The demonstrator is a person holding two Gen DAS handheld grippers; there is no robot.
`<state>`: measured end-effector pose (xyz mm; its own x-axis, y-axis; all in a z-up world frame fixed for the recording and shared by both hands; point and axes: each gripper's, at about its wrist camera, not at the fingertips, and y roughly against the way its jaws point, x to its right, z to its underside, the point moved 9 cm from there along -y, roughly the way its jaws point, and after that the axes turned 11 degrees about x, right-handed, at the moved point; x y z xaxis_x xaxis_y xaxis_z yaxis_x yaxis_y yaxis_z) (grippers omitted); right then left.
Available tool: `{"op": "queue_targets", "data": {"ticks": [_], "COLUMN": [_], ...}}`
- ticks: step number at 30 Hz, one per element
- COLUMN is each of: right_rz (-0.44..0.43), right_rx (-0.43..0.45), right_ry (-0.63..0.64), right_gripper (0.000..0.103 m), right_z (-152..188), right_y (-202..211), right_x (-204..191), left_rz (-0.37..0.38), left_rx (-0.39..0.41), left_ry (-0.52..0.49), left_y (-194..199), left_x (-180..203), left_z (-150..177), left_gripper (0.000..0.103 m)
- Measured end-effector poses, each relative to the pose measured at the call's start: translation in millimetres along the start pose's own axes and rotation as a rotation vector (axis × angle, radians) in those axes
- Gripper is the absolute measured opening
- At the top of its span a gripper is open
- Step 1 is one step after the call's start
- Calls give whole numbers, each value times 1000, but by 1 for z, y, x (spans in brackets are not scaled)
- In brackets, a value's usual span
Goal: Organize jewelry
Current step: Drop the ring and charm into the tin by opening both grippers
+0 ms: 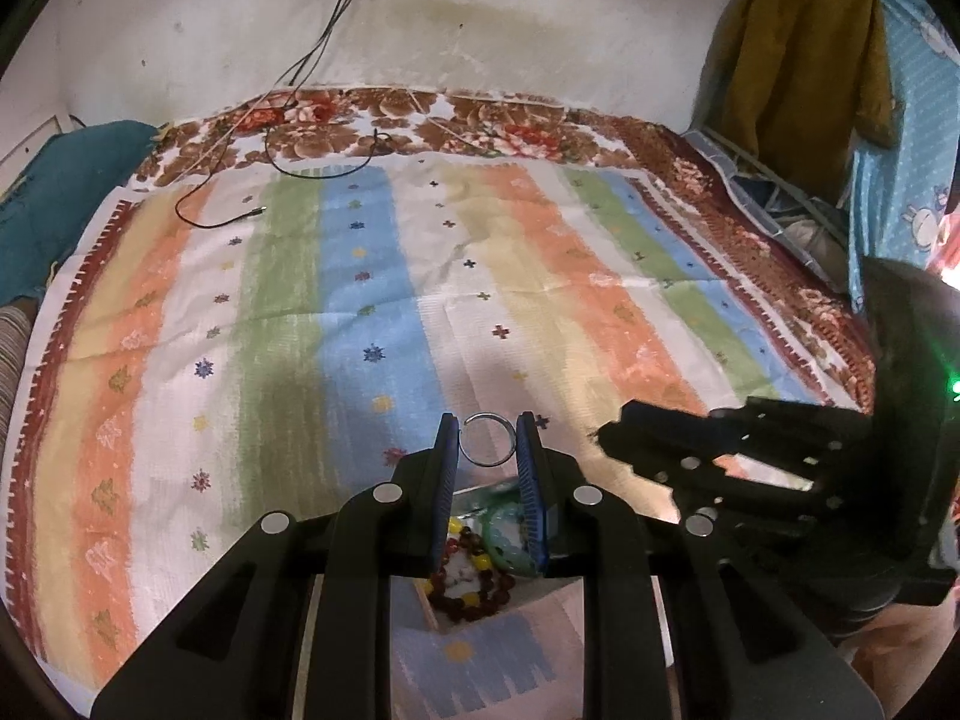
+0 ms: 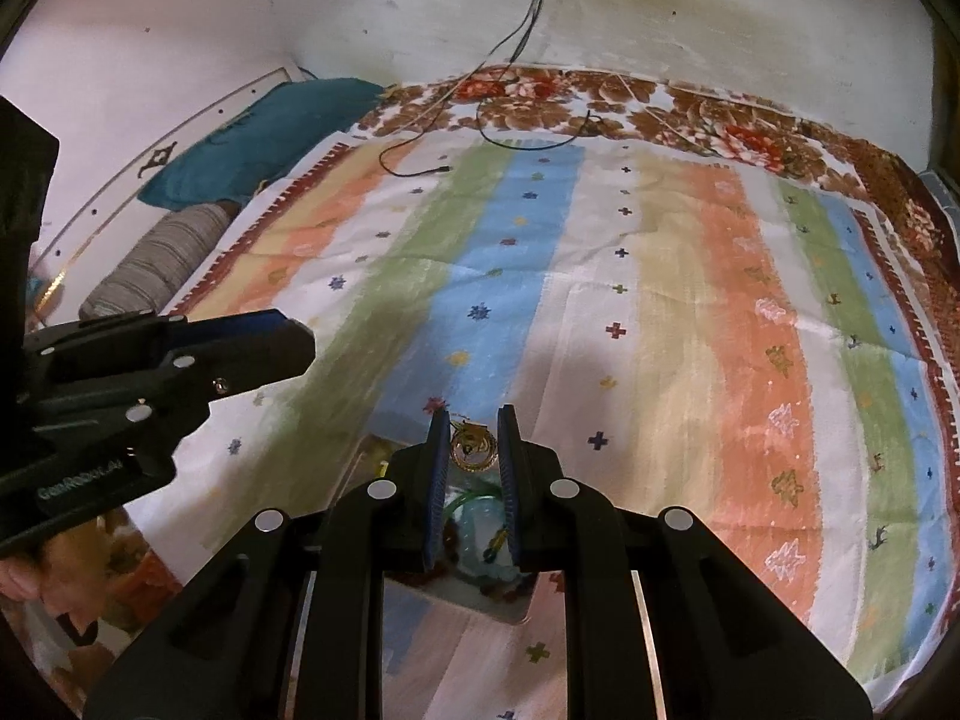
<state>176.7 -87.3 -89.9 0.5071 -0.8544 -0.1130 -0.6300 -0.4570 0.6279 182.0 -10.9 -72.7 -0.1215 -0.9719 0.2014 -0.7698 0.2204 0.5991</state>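
My left gripper (image 1: 487, 433) is shut on a thin silver bangle (image 1: 487, 440), held upright between its blue pads above the striped bedspread. My right gripper (image 2: 474, 429) is shut on a gold ornate bangle (image 2: 474, 449). Below both grippers lies a shallow box (image 1: 433, 606) with a red and yellow bead necklace (image 1: 471, 576) and a green bangle (image 1: 498, 534); the box also shows in the right wrist view (image 2: 480, 606). The right gripper shows at the right of the left wrist view (image 1: 606, 435), and the left gripper at the left of the right wrist view (image 2: 306, 339).
A striped bedspread (image 1: 372, 312) covers the bed, with a floral blanket (image 1: 420, 126) at the far edge. A black cable (image 1: 228, 204) runs from a wall socket onto the bed. A teal pillow (image 2: 258, 132) and a striped bolster (image 2: 156, 264) lie at the left. Clothes (image 1: 804, 60) hang at the right.
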Motion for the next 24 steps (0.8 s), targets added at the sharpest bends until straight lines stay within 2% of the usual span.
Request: {"op": "queue_targets", "data": {"ticks": [10, 12, 18, 19, 22, 24], "right_rz": [-27, -14, -4, 2, 11, 4], "right_rx": [-22, -24, -17, -15, -9, -8], "right_ry": [0, 5, -4, 0, 3, -2], "right_gripper": [18, 33, 38, 39, 45, 52], "right_z": [8, 9, 10, 10, 12, 13], "right_y": [0, -1, 6, 7, 11, 13], "right_x": [-6, -4, 4, 5, 8, 8], "left_rz": [16, 20, 23, 22, 33, 23], "left_rx": [-23, -35, -31, -30, -37, -35], "left_ry": [4, 18, 41, 40, 20, 13], "left_y": [4, 2, 6, 7, 12, 15], "left_x": [6, 3, -3, -3, 1, 1], "left_z": [8, 9, 9, 9, 14, 15], "left_gripper": [20, 23, 30, 33, 36, 42]}}
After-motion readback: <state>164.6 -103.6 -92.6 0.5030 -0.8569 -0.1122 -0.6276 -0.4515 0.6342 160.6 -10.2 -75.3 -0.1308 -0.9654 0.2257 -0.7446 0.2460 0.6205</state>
